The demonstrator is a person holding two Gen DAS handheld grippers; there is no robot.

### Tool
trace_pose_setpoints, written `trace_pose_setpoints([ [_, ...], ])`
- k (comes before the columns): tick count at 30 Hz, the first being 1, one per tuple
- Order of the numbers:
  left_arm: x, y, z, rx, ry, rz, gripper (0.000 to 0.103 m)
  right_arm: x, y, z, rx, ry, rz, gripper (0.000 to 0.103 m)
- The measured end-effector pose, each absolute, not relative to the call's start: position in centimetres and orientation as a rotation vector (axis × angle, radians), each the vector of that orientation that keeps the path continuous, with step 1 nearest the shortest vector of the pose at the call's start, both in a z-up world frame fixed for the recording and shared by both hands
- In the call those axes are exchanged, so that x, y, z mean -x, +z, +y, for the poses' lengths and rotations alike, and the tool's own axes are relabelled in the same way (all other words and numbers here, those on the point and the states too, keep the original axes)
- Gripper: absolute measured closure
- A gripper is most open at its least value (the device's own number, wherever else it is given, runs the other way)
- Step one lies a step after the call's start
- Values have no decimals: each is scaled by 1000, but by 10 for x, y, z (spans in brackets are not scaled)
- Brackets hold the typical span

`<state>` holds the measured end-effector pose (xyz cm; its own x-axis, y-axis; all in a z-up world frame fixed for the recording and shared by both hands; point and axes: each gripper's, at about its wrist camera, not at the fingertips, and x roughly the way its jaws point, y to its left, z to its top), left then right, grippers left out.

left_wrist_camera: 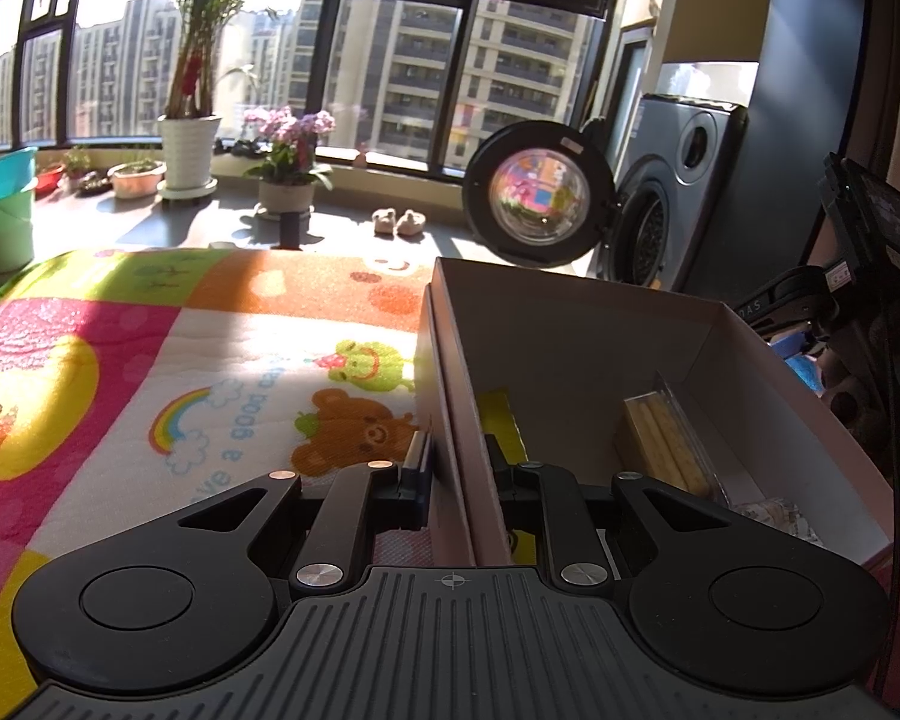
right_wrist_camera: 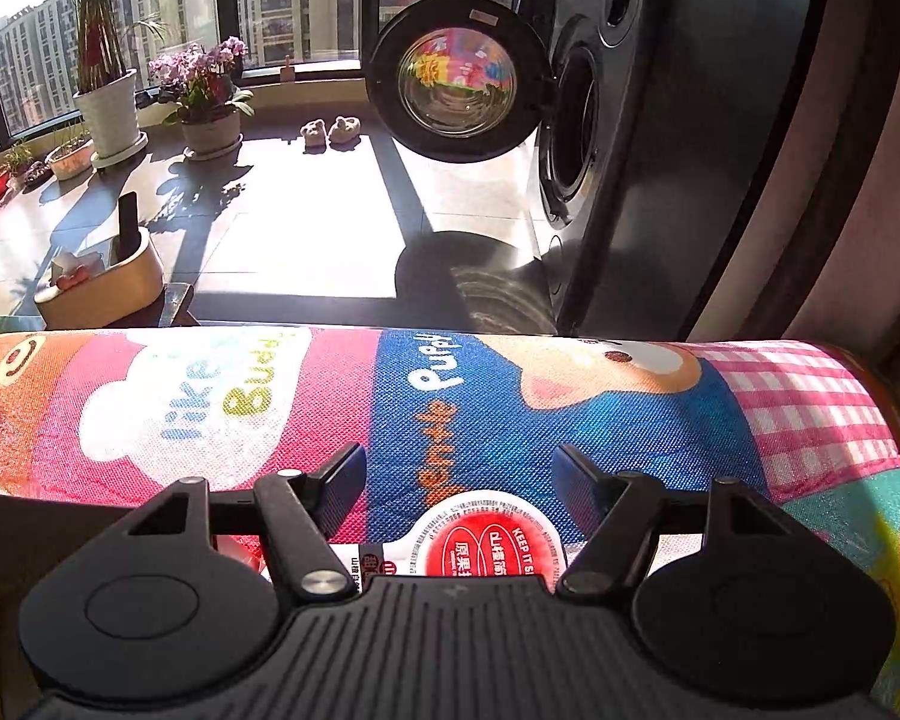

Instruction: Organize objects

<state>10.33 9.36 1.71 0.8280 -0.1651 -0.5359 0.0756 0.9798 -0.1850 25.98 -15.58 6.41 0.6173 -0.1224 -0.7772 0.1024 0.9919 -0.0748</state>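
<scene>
**packrat_99:** ok status check on the tidy-up. The cardboard box [left_wrist_camera: 570, 324] fills the right half of the left wrist view, sitting on the cartoon play mat [left_wrist_camera: 150, 360]. Inside so far: a clear pack of yellow sticks [left_wrist_camera: 666, 438] leaning on the far-right inner wall, some crinkly wrapped thing [left_wrist_camera: 780, 516] bottom right, plus a yellow bit [left_wrist_camera: 498, 414] near the left wall, can't tell what tbh. So a few things are in already imo.

**mat_lurker:** and the grippers?

**packrat_99:** left gripper [left_wrist_camera: 453, 468] is pinched nearly closed on the box's near-left wall, one finger outside, one inside. Looks like it's steadying the box. The right gripper [right_wrist_camera: 459, 471] has fingers about half spread, nothing btwn the pads. It's over a round-lidded snack tub w/ a red and white label [right_wrist_camera: 486, 540], bottom center of the right wrist view, half hidden behind the gripper body. The tub's on the mat, not in the box.

**mat_lurker:** so next one in?

**packrat_99:** prob, just my guess. That tub at least is left to do. Whether more stuff's lying around idk, neither cam shows the whole mat.

**mat_lurker:** bg?

**packrat_99:** washer [right_wrist_camera: 600, 120] w/ door swung open upper right, potted orchid [right_wrist_camera: 210, 102] upper left by the window, little slippers [right_wrist_camera: 330, 131] on the sunny floor.
</scene>
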Motion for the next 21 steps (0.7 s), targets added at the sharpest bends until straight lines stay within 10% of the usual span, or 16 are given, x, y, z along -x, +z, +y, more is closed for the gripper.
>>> trace_pose_setpoints([
  [5, -103, 17, 93, 156, -127, 582, 84, -238, 61, -165, 101, -47, 939, 55],
  [21, -102, 18, 94, 155, -126, 581, 84, -42, 90, -193, 206, -3, 906, 48],
])
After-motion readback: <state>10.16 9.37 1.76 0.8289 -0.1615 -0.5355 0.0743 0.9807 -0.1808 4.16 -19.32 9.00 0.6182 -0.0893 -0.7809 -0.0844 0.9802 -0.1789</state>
